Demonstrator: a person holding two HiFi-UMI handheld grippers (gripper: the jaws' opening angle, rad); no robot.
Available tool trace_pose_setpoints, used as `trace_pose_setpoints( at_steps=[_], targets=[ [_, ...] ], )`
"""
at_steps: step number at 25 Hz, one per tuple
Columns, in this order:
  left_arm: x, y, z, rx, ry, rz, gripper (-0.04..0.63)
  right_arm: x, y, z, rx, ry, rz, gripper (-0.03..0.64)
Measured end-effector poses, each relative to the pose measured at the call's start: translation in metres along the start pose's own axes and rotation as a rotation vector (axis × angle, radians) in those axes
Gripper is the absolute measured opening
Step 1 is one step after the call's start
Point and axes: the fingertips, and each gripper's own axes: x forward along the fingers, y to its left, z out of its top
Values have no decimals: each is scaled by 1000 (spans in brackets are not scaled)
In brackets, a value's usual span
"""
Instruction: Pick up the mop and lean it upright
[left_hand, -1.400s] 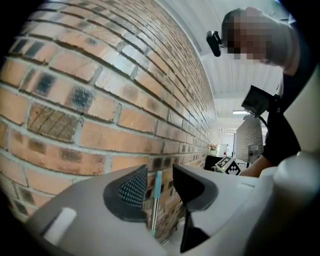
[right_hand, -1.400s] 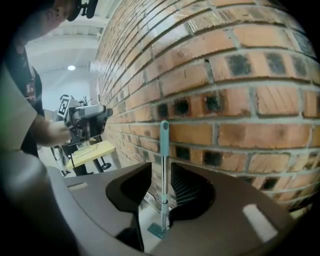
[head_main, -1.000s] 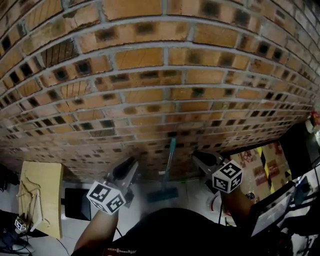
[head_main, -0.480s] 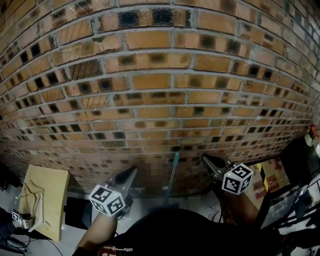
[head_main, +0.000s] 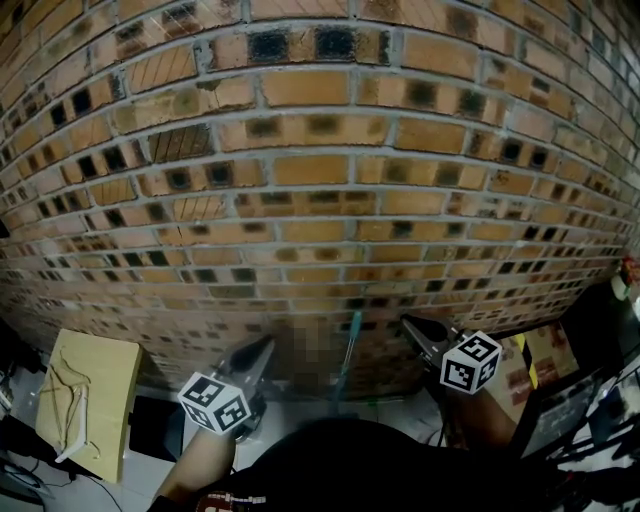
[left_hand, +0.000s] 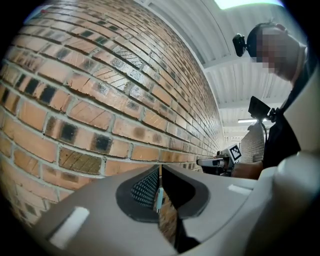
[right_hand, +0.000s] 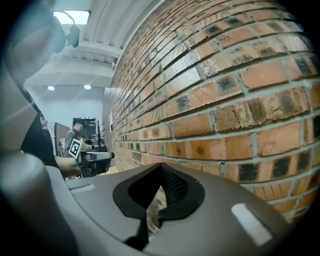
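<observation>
The mop's teal handle (head_main: 348, 350) stands upright against the brick wall (head_main: 320, 180), between my two grippers and touching neither. Its head is hidden behind the person's dark body at the bottom of the head view. My left gripper (head_main: 267, 343) is to the handle's left and points at the wall. Its jaws have just been closing and now stand together with nothing between them (left_hand: 159, 195). My right gripper (head_main: 407, 322) is to the handle's right, shut and empty (right_hand: 156, 200). Each gripper view shows the other gripper off to the side: the right gripper (left_hand: 214, 162) and the left gripper (right_hand: 97, 156).
A pale wooden board (head_main: 85, 395) and a black box (head_main: 155, 428) are on the floor at the left. Printed cartons (head_main: 545, 350) and dark equipment with cables fill the right. A person (right_hand: 75, 134) stands far back in the right gripper view.
The head view has tilted up the wall, so the mop's head has dropped out of sight. The right gripper has risen a little. The handle still leans on the wall.
</observation>
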Motion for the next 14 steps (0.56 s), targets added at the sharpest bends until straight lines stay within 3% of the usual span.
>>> trace_pose_setpoints(
  at_steps=[14],
  targets=[
    [0, 7, -5, -10, -4, -14, 18, 7, 3, -5, -26, 8, -2, 12]
  ],
)
